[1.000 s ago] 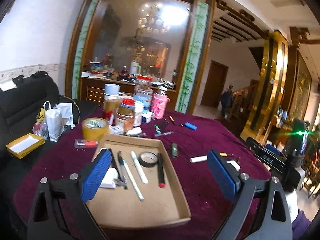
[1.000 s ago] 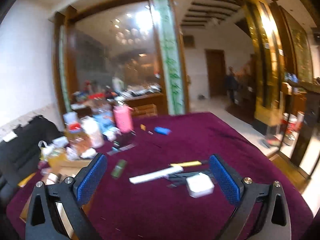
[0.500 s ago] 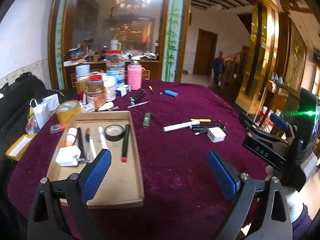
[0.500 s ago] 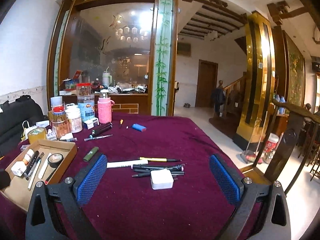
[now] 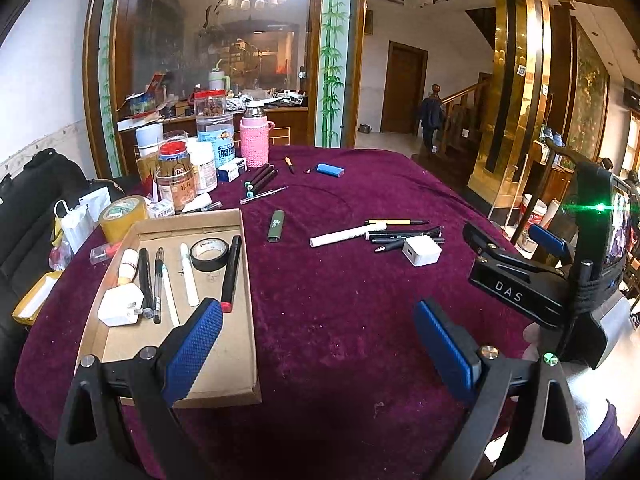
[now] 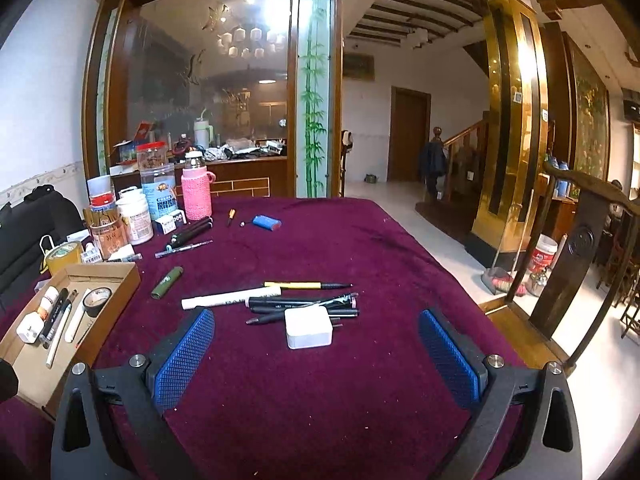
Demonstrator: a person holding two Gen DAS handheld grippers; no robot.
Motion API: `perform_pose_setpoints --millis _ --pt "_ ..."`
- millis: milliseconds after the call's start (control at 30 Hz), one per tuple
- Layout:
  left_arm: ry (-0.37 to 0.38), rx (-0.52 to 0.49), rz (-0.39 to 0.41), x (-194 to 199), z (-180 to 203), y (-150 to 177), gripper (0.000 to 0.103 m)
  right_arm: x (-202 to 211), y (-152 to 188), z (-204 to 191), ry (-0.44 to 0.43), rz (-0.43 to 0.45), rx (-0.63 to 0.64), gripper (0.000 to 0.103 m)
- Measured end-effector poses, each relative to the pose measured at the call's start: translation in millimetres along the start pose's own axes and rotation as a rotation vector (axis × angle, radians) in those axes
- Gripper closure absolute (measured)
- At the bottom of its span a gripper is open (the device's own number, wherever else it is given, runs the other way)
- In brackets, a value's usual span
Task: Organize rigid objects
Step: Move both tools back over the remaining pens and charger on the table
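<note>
A cardboard tray point(image 5: 224, 376) on the purple tablecloth holds pens, a black tape roll point(image 5: 209, 249) and a white plug point(image 5: 120, 305); it also shows in the right wrist view point(image 6: 120, 280). A white charger cube point(image 6: 309, 327) lies on a pile of pens point(image 6: 304, 304) with a white marker point(image 6: 230, 298) beside it. A green lighter point(image 6: 167, 282) lies between tray and pile. My left gripper point(image 5: 318, 352) is open and empty, above the tray's near right corner. My right gripper point(image 6: 316, 356) is open and empty, just in front of the charger cube; its body shows in the left wrist view point(image 5: 520, 280).
Jars, a pink-sleeved bottle point(image 6: 196, 196), a yellow tape roll point(image 5: 122, 216), black markers point(image 6: 192, 232) and a blue lighter point(image 6: 267, 223) crowd the table's far left. A wooden chair point(image 6: 572, 264) stands at the right edge. A black bag point(image 5: 36, 200) lies left.
Both grippers have pulled back and steadied; the left view swung right from over the tray to take in the pen pile. The right view settled facing the charger cube. Both stay open.
</note>
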State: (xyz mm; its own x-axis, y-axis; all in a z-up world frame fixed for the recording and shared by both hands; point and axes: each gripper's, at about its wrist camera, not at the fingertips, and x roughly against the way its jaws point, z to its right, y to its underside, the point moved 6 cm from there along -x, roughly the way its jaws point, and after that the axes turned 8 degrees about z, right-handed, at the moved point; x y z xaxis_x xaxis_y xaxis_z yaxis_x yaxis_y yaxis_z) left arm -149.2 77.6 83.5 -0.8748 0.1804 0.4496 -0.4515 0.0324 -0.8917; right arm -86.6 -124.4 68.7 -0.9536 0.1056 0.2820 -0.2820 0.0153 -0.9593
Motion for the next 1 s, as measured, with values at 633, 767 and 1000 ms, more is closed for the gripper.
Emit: perform_pose_setpoints --millis 633,767,1000 --pt "0.003 0.035 -0.047 -10 -8 10 0.007 -7 9 1 0.000 -0.041 0.006 0.000" --pt "0.001 0.031 -0.065 -15 -7 14 0.007 -10 7 6 -0.007 -0.039 -0.010 0.000" --pt "0.009 0.044 -0.117 -27 -8 21 0.007 -33 -32 47 -0.010 -0.001 -0.100 0.000"
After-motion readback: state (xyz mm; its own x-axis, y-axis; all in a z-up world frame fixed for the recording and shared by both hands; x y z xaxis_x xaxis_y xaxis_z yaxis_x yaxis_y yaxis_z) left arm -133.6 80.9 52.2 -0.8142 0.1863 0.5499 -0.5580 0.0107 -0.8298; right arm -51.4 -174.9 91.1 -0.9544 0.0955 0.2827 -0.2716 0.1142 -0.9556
